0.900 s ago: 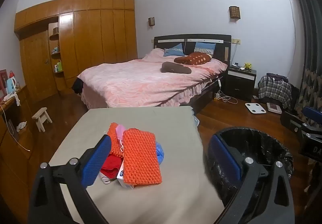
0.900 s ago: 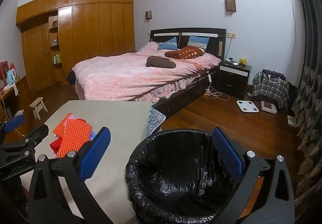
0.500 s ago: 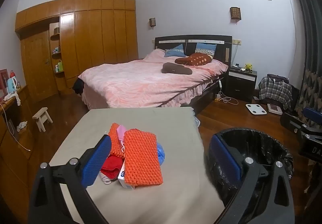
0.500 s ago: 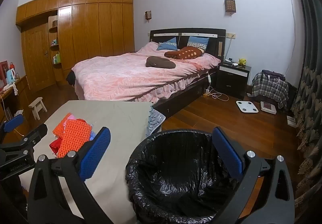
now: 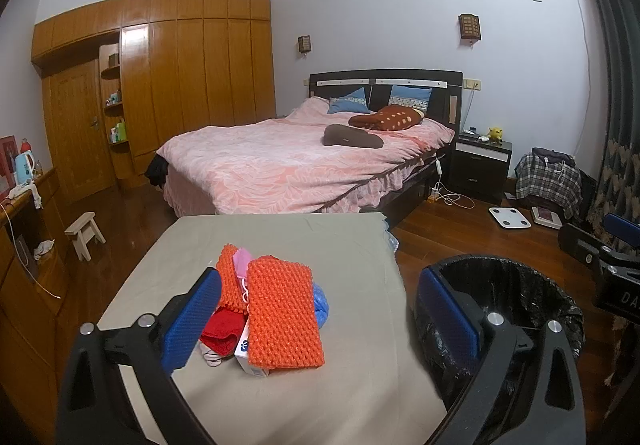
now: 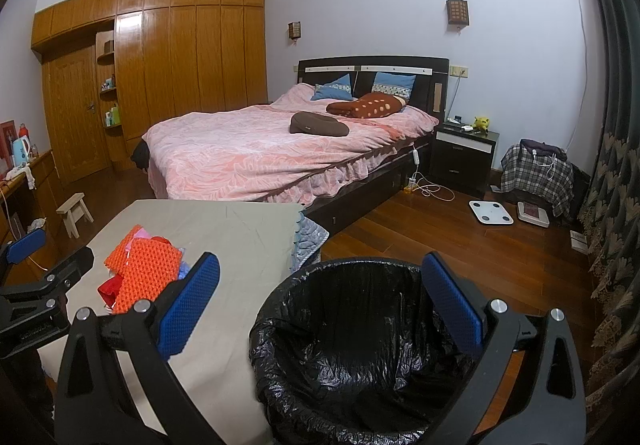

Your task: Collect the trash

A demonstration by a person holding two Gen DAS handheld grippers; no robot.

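Bedroom tabletop: trash pile, seemingly foam netting, untouched; both grippers held empty, fingers apart; first pick toward lined bin is required.

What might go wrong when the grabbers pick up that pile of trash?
1. The pile is loosely stacked: orange foam nets on a small box and red scraps. Grabbing the top one may scatter the rest.
2. The bin stands off the table's edge, so a loosely held piece might drop on the floor.
3. Both the left gripper and the right gripper are open and empty; a shallow pinch could slip.
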